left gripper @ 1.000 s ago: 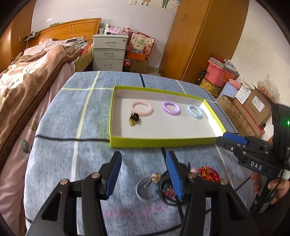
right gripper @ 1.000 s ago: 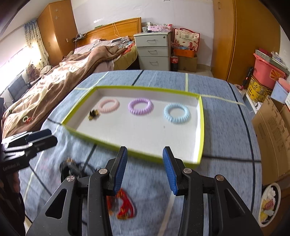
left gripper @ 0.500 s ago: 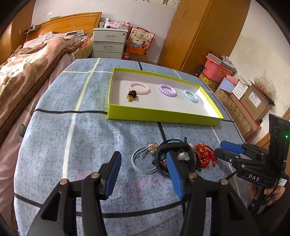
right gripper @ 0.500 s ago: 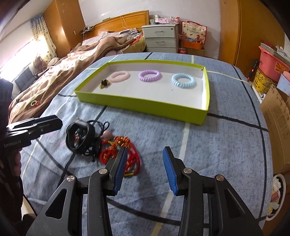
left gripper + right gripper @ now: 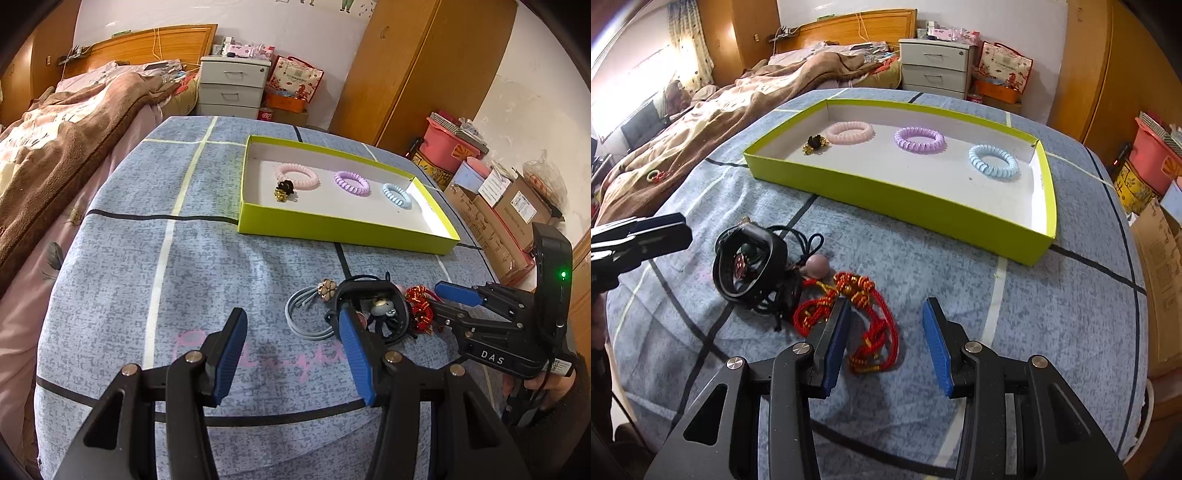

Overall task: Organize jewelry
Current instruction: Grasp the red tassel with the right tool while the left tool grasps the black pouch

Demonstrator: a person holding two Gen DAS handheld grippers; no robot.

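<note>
A lime-green tray (image 5: pixel 343 229) (image 5: pixel 894 199) holds a pink coil ring (image 5: pixel 297 176) (image 5: pixel 850 132), a purple one (image 5: pixel 351 183) (image 5: pixel 919 139), a blue one (image 5: pixel 396 195) (image 5: pixel 993 161) and a black-gold hair tie (image 5: pixel 282 190) (image 5: pixel 814 144). In front lie a grey hair tie with flower (image 5: pixel 308 312), a black bracelet pile (image 5: pixel 373 314) (image 5: pixel 750 266) and a red knotted cord (image 5: pixel 849 317) (image 5: pixel 419 306). My left gripper (image 5: pixel 291 350) is open just before the pile. My right gripper (image 5: pixel 886 339) is open over the red cord.
The blue-grey cloth table (image 5: pixel 166 277) stands beside a bed with a brown blanket (image 5: pixel 55 140). A white drawer chest (image 5: pixel 232 86), a wooden wardrobe (image 5: pixel 424 66) and cardboard boxes (image 5: pixel 498 214) stand beyond the table's far and right edges.
Both grippers have pulled back from the tray toward the near table edge. The loose jewelry pile has come fully into view before them. Both stay open.
</note>
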